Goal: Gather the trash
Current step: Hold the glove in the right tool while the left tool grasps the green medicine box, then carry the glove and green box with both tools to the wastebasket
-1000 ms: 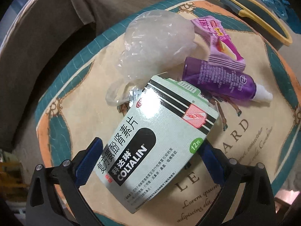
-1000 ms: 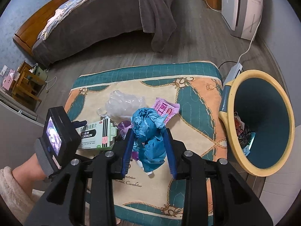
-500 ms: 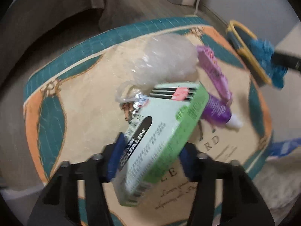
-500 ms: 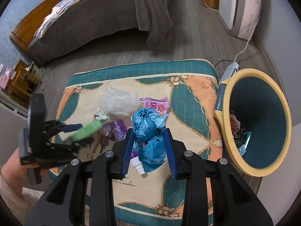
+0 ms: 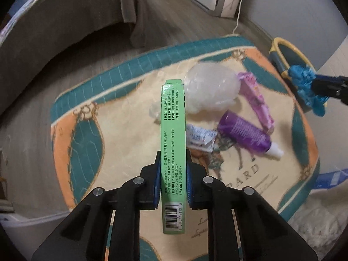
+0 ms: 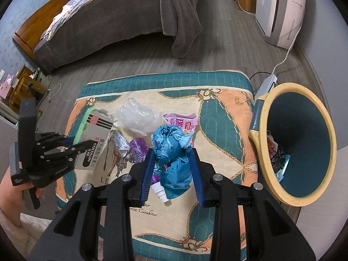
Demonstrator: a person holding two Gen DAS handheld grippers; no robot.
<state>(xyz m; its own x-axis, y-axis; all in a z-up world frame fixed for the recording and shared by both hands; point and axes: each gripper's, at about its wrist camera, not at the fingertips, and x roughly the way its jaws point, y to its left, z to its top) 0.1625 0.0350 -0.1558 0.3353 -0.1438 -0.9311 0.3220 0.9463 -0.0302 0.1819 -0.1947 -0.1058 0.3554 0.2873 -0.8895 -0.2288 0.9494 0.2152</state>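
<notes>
L gripper (image 5: pixel 173 181) fingers closing on green COLTALIN box (image 5: pixel 173 152), edge-up above rug (image 5: pixel 76 130); R gripper (image 6: pixel 171 174) fingers pinch blue crumpled paper (image 6: pixel 171 150) near bin (image 6: pixel 326 130).

one box (image 5: pixel 173 152), one bottle (image 5: pixel 243 131) (purple), one bin (image 6: pixel 300 145)

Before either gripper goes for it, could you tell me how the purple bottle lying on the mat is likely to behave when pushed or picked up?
The purple bottle lies on its side and looks round, so a push would probably roll it across the mat. Its glossy plastic may slip between pads. It looks rigid, unlike the clear plastic bag beside it.
</notes>
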